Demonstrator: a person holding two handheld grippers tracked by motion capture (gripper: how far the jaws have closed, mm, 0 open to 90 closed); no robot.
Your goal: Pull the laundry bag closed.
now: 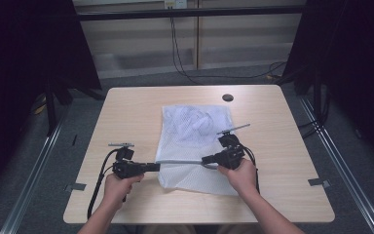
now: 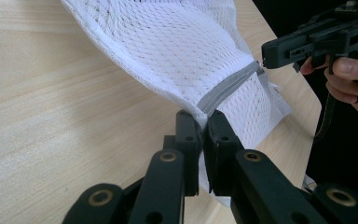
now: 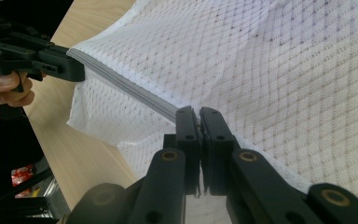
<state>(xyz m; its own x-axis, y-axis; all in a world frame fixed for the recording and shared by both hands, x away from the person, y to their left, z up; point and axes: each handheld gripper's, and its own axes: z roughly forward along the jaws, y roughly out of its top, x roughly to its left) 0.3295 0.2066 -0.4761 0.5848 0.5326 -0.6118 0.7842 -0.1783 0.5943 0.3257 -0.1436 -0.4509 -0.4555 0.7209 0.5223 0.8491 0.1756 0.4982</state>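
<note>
While the table [image 1: 126, 112] carries it at centre, the white mesh bag [image 1: 195, 129] lies flat with its near edge raised. Grey zipper band [image 1: 180, 161] runs taut between 9 and 3 o'clock. Left gripper [image 1: 157, 166], jaws closed, pinches the band's 9 o'clock end; right gripper [image 1: 205, 160], jaws closed, pinches the 3 o'clock end.

We see bare table [image 1: 126, 112] left and upper frame; mesh bag [image 1: 195, 129] blocks the centre, hole [image 1: 228, 97] upper right.
</note>
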